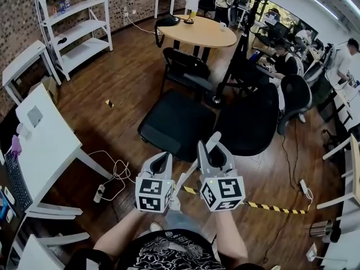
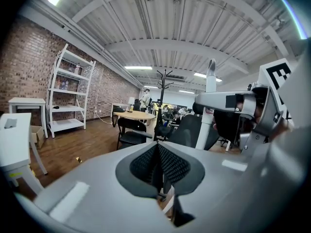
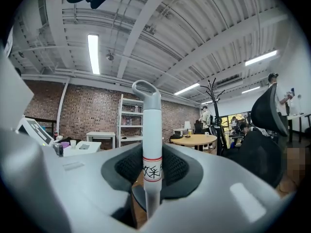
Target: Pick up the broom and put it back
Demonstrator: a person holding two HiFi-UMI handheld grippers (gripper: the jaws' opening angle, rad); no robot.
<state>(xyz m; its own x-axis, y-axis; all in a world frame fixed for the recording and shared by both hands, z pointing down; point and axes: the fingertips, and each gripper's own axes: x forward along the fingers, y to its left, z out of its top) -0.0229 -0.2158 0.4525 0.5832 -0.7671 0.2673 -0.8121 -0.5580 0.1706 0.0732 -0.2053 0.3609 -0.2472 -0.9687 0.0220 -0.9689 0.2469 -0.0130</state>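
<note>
Wooden floor (image 1: 112,83) spreads under a round table (image 1: 205,32) and black chairs (image 1: 177,125), with a brick wall (image 2: 24,67) and white shelves (image 1: 73,16) behind. Close to the person, the right hand-held gripper (image 3: 151,171) is clamped on the broom (image 3: 151,130) handle, which stands upright between its pads with the loop end on top. The handle's lower run passes between the two grippers; the brush end is hidden. Just beside it, the left hand-held gripper (image 2: 158,154) has its jaws pressed together, empty.
</note>
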